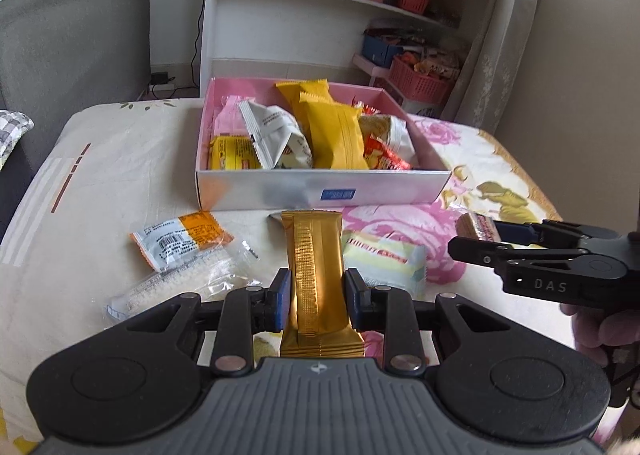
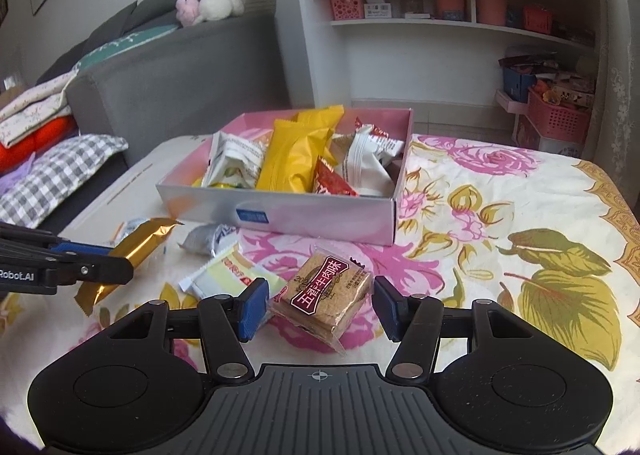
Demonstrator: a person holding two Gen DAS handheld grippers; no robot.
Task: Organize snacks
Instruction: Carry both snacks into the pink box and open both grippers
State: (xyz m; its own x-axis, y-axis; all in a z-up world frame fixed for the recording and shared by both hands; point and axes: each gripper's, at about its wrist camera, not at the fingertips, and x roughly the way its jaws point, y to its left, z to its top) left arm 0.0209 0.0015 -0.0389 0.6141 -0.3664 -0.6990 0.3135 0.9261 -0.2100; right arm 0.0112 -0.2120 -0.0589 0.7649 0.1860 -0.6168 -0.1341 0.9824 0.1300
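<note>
Clamped between the blue pads of the left hand-held gripper (image 1: 316, 301) is a gold-wrapped snack bar (image 1: 316, 275), lengthwise along the fingers, its far end pointing at the near wall of the pink snack box (image 1: 320, 191); the right wrist view shows the bar lifted clear of the cloth. Right hand-held gripper (image 2: 320, 305) stands wide open, its pads on either side of a square brown biscuit pack (image 2: 324, 293) with a dark red label, with a gap on each side, so it has hold of nothing. That pack lies flat on the flowered cloth (image 2: 500, 183) covering the worktop, towards its near edge. Just beside it to the left lies a pale yellow-green packet (image 2: 224, 275), and further left, in the left wrist view, an orange-and-white packet (image 1: 180, 239) rests on a clear-wrapped packet (image 1: 180, 287). A grey foil packet (image 2: 208, 239) sits against the box's near wall. The box stands in the middle of the worktop, holding two yellow packets (image 1: 332, 131), white pouches (image 1: 276, 135) and red wrappers (image 1: 384, 155) heaped together. Beyond the far edge are a white shelf unit (image 2: 400, 35) and a grey sofa (image 2: 180, 67)
</note>
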